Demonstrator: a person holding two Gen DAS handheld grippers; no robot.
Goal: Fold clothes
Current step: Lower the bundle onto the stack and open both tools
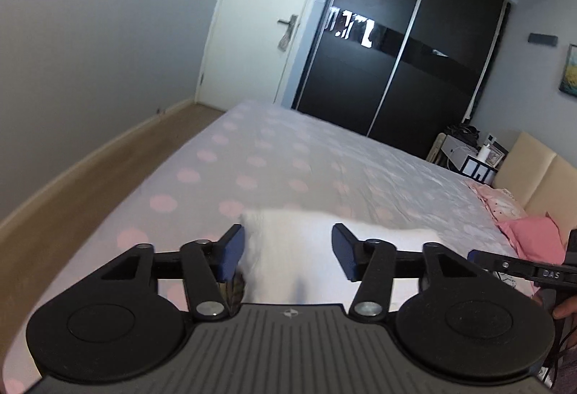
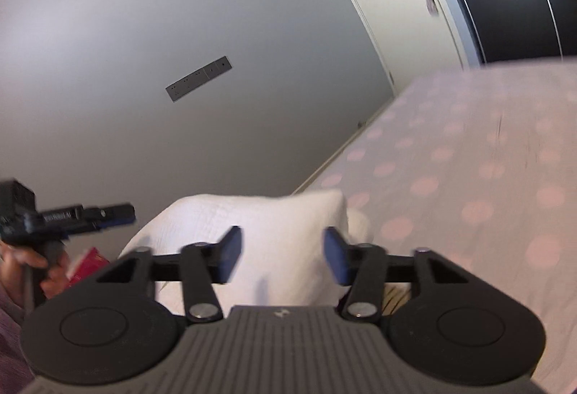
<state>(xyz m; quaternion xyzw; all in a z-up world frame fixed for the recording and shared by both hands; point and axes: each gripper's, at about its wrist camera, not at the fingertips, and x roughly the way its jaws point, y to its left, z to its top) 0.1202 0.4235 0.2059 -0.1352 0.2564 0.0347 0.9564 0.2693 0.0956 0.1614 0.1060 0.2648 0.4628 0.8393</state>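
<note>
— So, where is the white textured cloth garment (image 1: 306, 249) lying?

— It lies on the grey bedsheet with pink round dots (image 1: 274, 156), at the near edge of the bed. In the left wrist view it is just beyond the left gripper (image 1: 287, 248), and it spreads to the right toward the pink pillow (image 1: 533, 235) near the beige padded headboard (image 1: 541, 177).

— How do the fingers of the left gripper stand?

— Its blue pads (image 1: 230, 251) are wide apart. The white garment shows between them, but the pads do not press on it.

— And the right gripper (image 2: 283, 255)?

— Its blue fingertips (image 2: 335, 258) are wide apart too. The garment (image 2: 252, 224) is raised in a soft bump in front of them, nothing is clamped. At the left of this view I see the other gripper (image 2: 115, 211) from the side, held in a hand (image 2: 32, 267); its fingers I cannot judge from there.

— What is farther in the room?

— A white door (image 1: 259, 18) and a dark sliding wardrobe (image 1: 396, 51) at the far wall. The pictures are a little blurred.
</note>
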